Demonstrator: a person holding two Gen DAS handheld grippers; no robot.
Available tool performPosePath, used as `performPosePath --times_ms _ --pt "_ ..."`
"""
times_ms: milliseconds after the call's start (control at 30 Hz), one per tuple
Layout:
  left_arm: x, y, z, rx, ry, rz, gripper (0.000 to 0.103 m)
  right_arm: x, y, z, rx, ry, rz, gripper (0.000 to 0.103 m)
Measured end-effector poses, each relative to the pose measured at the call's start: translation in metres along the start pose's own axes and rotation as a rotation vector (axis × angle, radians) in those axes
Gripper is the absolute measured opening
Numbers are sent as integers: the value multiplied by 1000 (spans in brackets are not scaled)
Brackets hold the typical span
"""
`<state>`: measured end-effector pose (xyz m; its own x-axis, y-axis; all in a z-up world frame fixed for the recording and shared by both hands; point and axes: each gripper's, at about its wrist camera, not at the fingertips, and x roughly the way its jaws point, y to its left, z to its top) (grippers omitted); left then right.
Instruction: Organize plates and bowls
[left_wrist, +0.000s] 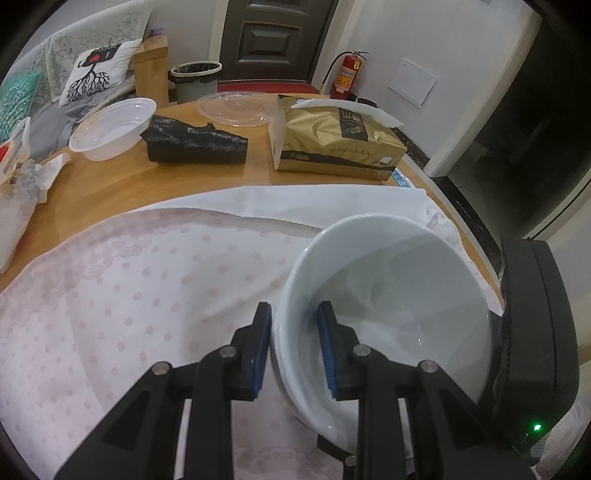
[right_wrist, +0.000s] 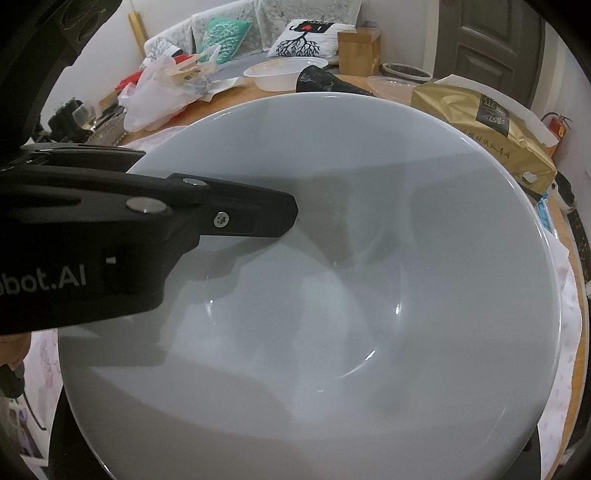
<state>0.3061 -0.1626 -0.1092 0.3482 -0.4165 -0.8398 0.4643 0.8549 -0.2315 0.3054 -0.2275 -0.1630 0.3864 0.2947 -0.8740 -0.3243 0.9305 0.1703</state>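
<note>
My left gripper (left_wrist: 293, 328) is shut on the rim of a white ceramic bowl (left_wrist: 399, 295), one finger outside the wall and one inside, holding it tilted above the pink dotted cloth (left_wrist: 129, 295). In the right wrist view the same bowl (right_wrist: 351, 277) fills the frame from close above, with the left gripper's finger (right_wrist: 255, 214) reaching in over its left rim. The right gripper's own fingers do not show there. A black gripper body (left_wrist: 532, 332) sits just right of the bowl in the left wrist view.
On the wooden table (left_wrist: 207, 177) behind the cloth lie a white plastic bowl (left_wrist: 114, 127), a black bag (left_wrist: 195, 142), a clear plastic lid (left_wrist: 236, 107) and a gold tissue pack (left_wrist: 332, 140). Plastic bags (right_wrist: 159, 92) sit at the table's left side.
</note>
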Motion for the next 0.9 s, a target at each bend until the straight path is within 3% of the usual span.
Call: performPosePath --times_ms 900 --pt "-63 -39 -11 99 -79 81 22 -63 20 -17 -20 -137 -32 100"
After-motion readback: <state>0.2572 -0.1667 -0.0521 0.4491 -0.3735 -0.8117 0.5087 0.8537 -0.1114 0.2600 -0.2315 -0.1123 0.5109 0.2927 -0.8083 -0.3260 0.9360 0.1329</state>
